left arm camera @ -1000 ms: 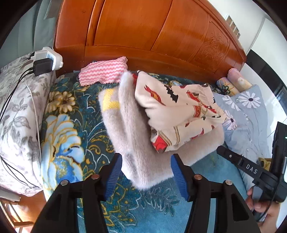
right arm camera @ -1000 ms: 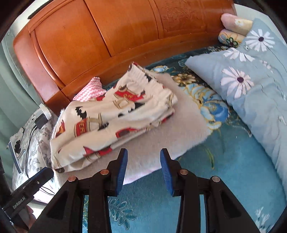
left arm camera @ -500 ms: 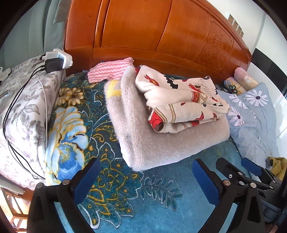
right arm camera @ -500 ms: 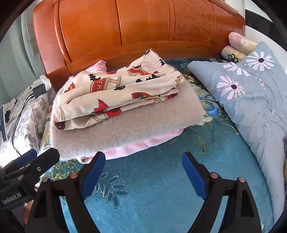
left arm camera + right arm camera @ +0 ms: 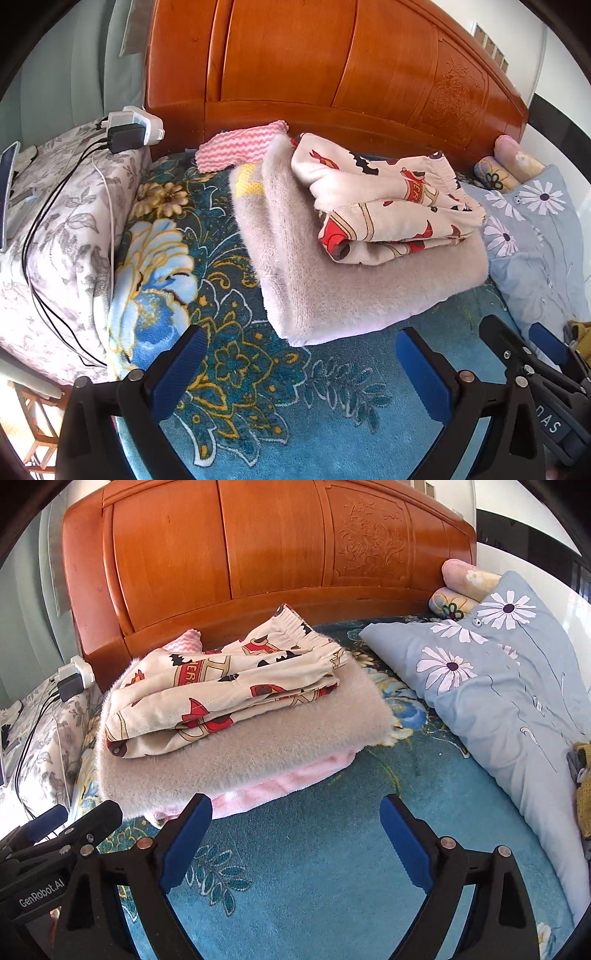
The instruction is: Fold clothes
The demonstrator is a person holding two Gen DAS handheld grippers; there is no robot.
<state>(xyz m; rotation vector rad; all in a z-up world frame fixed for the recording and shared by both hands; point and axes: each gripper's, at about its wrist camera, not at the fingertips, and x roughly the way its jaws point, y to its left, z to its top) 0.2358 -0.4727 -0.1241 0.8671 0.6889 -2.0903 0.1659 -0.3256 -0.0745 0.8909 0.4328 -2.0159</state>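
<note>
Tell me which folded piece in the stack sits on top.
The cream cartoon-print pants with red figures and a gathered waistband sit on top. Beneath them lies the plain beige fuzzy garment, and a pink fleece piece peeks out at the bottom.

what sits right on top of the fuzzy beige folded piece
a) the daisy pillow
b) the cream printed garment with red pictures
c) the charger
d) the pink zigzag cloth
b: the cream printed garment lies folded directly on the fuzzy beige piece; nothing else rests on it.
</note>
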